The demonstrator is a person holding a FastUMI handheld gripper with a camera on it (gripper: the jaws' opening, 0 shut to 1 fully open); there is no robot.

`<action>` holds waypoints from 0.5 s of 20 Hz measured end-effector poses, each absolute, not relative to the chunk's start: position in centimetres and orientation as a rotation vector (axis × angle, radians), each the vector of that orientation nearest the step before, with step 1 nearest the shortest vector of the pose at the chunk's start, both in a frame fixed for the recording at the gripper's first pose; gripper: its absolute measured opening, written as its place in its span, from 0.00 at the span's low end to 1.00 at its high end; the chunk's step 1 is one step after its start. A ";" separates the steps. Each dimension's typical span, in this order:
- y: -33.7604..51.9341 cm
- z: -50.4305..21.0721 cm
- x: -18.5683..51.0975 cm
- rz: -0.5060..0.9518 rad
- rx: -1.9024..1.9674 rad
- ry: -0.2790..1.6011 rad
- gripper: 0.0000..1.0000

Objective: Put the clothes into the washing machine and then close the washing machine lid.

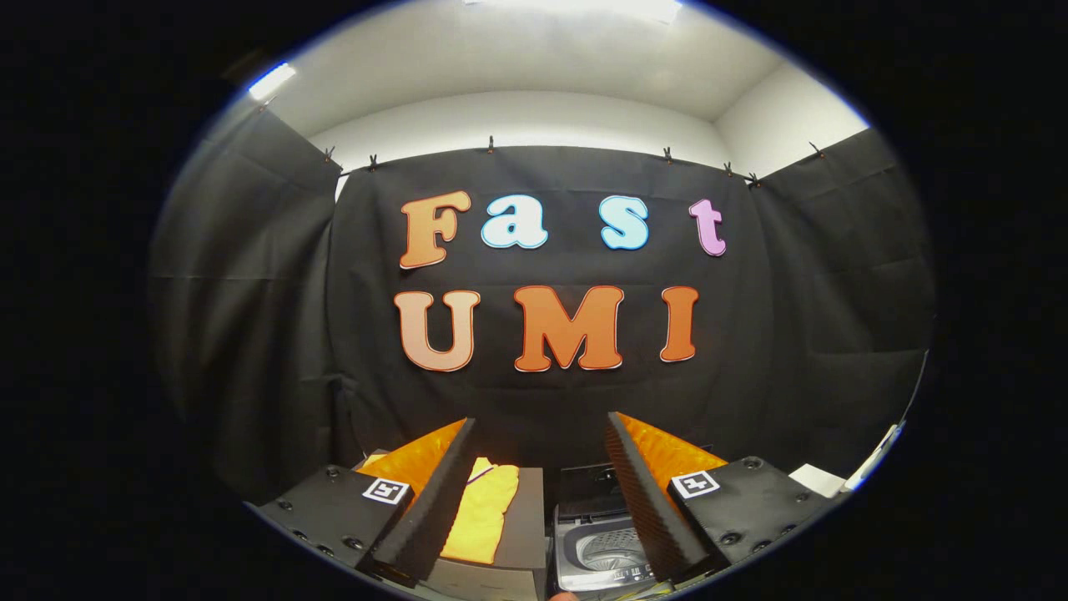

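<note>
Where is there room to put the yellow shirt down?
The gripper is open and holds nothing. The yellow shirt lies on a dark box, with a bare strip beside it, toward the washing machine. The machine's tub looks open, so that's a free spot too. Box and machine sit close together, so it's crowded between them.

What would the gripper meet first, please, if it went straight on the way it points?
Probably the black cloth wall. The open gripper points level, above the yellow garment and washer; depth is unclear.
</note>
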State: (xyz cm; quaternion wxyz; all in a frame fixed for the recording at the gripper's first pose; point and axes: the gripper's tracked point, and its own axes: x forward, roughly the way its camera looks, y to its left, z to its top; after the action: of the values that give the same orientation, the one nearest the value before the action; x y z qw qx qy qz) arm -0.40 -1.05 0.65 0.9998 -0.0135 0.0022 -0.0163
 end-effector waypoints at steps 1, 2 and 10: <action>-1.0 0.6 -0.4 -0.034 -0.027 0.005 0.98; -1.0 0.5 -0.4 -0.033 -0.024 0.006 0.98; -1.0 0.4 -0.4 -0.035 -0.028 0.012 0.98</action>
State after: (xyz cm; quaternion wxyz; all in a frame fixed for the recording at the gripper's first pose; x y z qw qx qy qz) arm -0.42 -0.95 0.40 0.9997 -0.0139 0.0061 -0.0175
